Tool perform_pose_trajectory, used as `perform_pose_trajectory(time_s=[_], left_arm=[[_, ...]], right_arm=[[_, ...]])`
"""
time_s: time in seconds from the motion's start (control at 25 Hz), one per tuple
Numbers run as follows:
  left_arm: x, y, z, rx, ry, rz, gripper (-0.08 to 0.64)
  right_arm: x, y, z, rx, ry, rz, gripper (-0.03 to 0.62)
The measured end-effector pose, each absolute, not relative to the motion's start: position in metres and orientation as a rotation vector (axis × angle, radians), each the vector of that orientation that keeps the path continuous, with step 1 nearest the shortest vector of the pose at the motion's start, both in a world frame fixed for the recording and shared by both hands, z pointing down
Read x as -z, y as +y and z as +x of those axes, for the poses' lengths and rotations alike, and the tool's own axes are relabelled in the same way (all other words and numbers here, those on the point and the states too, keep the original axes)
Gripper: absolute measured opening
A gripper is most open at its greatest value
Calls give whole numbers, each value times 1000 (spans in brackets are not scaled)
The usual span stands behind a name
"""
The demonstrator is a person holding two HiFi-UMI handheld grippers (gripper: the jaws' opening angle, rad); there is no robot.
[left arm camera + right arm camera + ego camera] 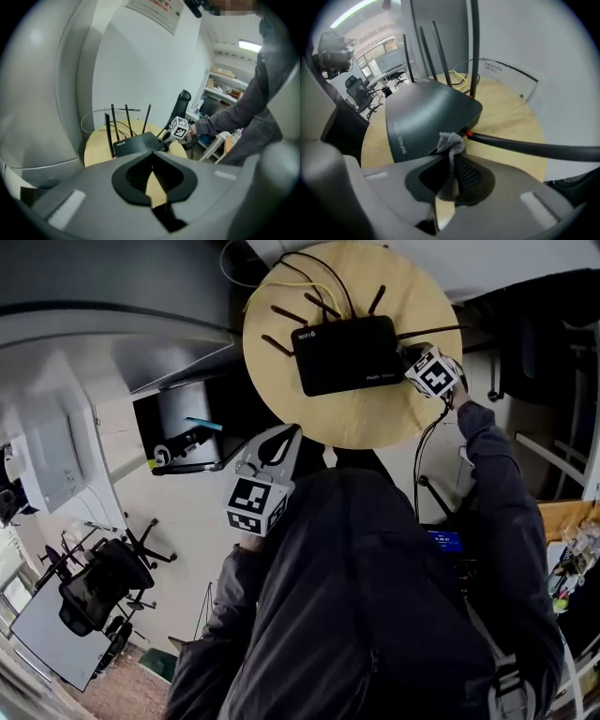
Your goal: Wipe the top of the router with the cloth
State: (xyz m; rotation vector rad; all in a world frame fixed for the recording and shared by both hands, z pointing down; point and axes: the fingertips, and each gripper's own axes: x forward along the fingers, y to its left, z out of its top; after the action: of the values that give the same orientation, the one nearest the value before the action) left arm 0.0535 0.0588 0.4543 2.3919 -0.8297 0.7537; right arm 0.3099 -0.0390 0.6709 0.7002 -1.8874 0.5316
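Note:
The black router (345, 354) lies flat on a round wooden table (375, 418), its several antennas spread toward the far side and right. My right gripper (412, 360) is at the router's right edge, shut on a small grey cloth (451, 142). In the right gripper view the cloth bunches at the jaw tips, touching the corner of the router (426, 115) just beside an antenna base. My left gripper (294, 431) is held back off the table's near edge, in front of my chest, shut with nothing in it. From the left gripper view the router (139, 143) is well ahead.
Yellow and black cables (314, 282) trail from the router's far side. A long antenna (534, 147) lies across the table in front of the right gripper. A black shelf (187, 442) stands left of the table, and an office chair (94, 587) is at lower left.

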Motion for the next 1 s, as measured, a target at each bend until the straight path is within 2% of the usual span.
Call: perform_pose_trajectory(time_s=[0.32,0.6,0.8,1.0], left_arm=[[-452,59,46,-698,-830,2416,0],[-447,58,33,-675,-845,2428,0],[-446,58,17,-654,-881,2416,0],[-440,62,-4,-634,-955,2396,0]], right_arm=[[-666,21,302,-446,-1861,540,28],[-627,13,306,-465,-1854,715,28],[-584,-38,229,-277,-2020,680,28],[-589,-82,130,-22,-2053,495,28]])
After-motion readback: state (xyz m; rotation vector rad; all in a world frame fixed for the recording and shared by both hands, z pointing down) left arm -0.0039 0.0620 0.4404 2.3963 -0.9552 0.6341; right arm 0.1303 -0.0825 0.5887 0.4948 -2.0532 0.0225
